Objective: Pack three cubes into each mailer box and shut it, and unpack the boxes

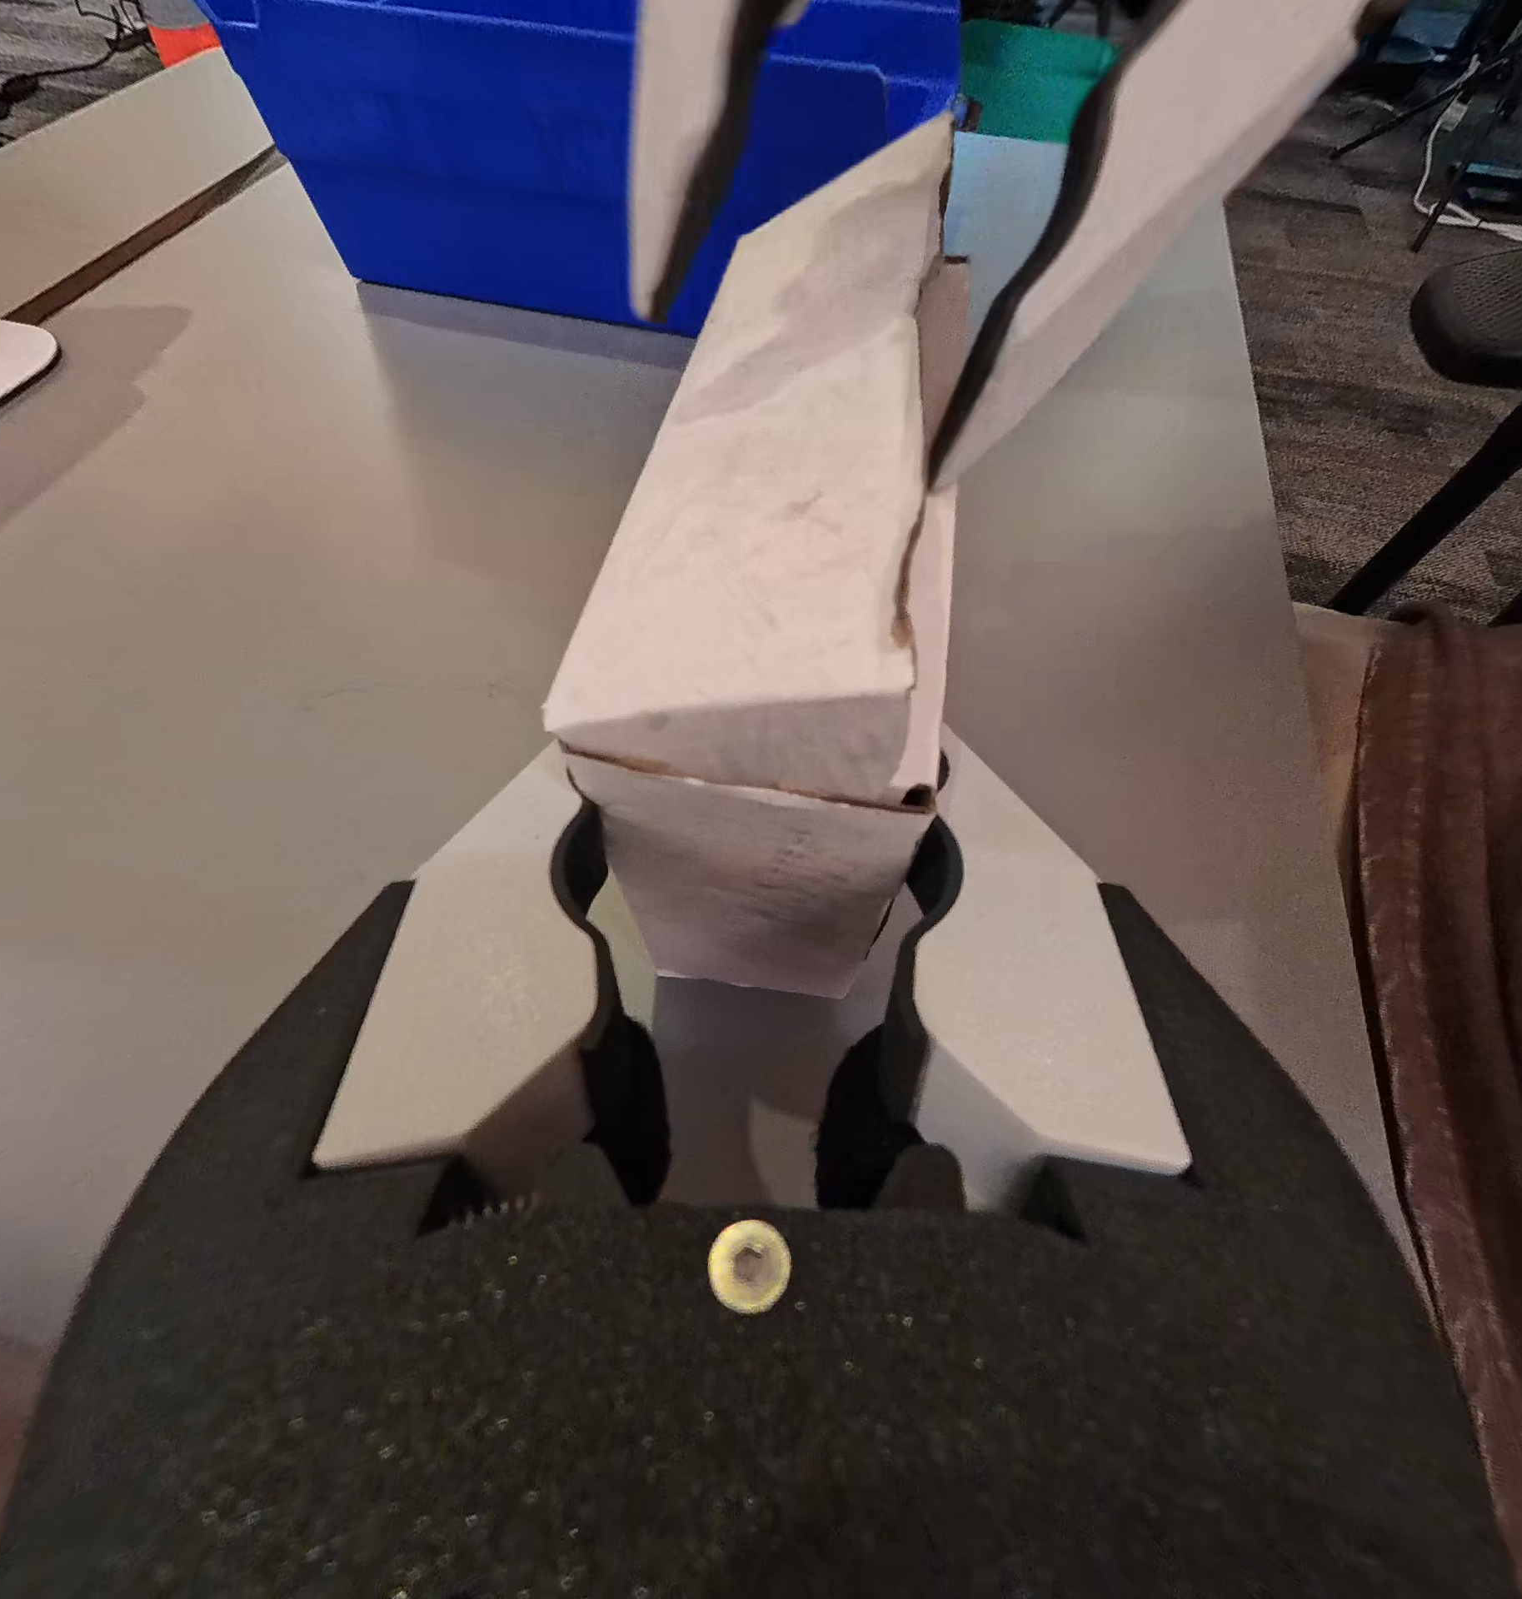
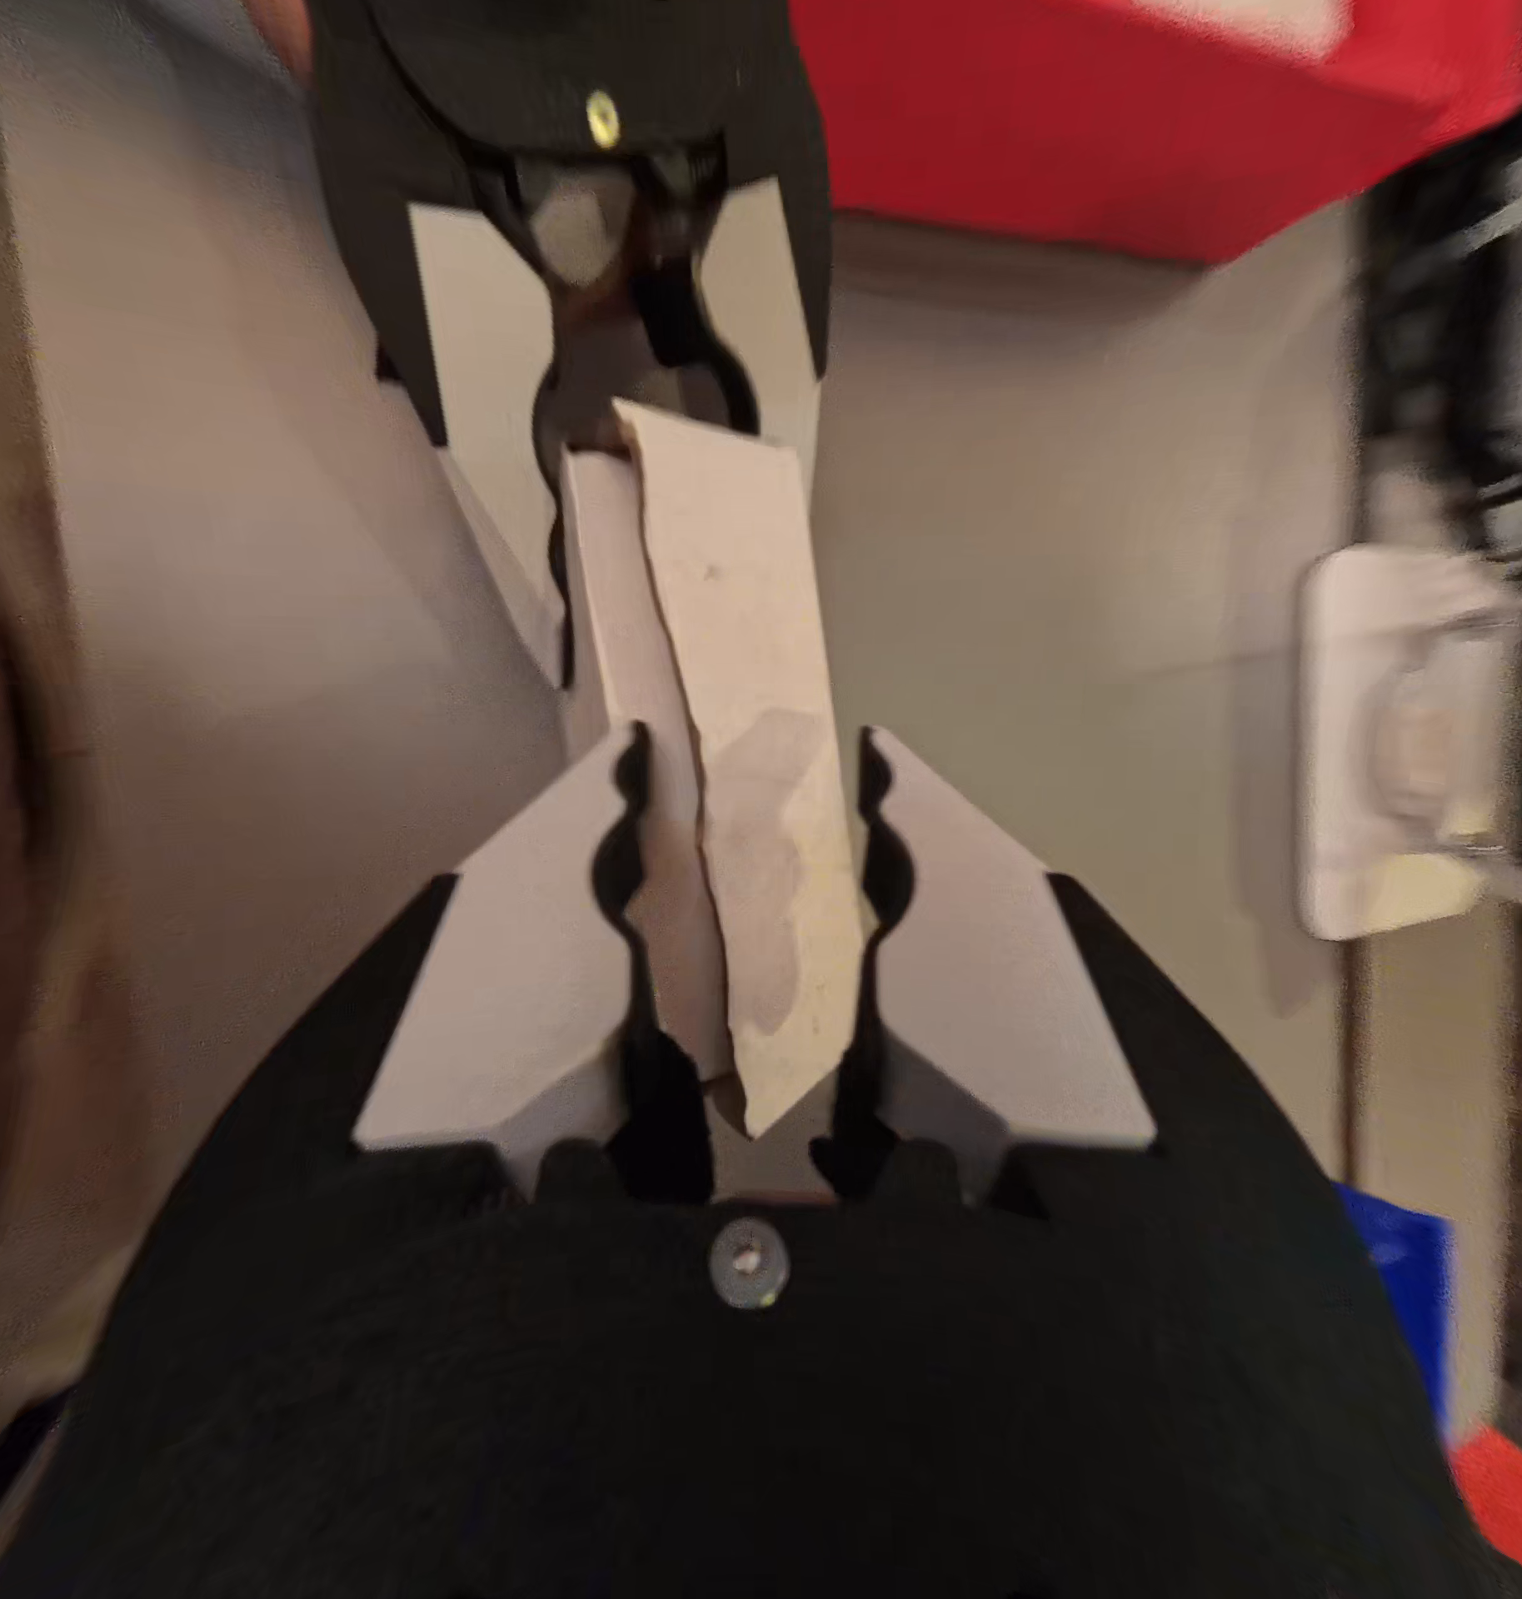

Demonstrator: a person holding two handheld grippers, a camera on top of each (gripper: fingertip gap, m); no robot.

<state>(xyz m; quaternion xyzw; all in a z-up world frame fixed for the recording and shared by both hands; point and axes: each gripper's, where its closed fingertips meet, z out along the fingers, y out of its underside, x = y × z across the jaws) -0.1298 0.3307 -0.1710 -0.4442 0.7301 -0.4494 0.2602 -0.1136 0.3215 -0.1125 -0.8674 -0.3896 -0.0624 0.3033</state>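
Currently listed: one white mailer box [image 1: 766,554], lid down, held above the grey table [image 1: 246,606] between your two grippers.

Your left gripper [image 1: 761,865] is closed on the near end; your right gripper [image 2: 753,900] sits narrowed around the far end, though contact on its right side is unclear. Creased, scuffed cardboard: likely light, with walls that give under squeeze. Hold at the corners and folded edges, not mid-panel. Blue bin [image 1: 497,147] beyond; red bin [image 2: 1129,121] opposite.
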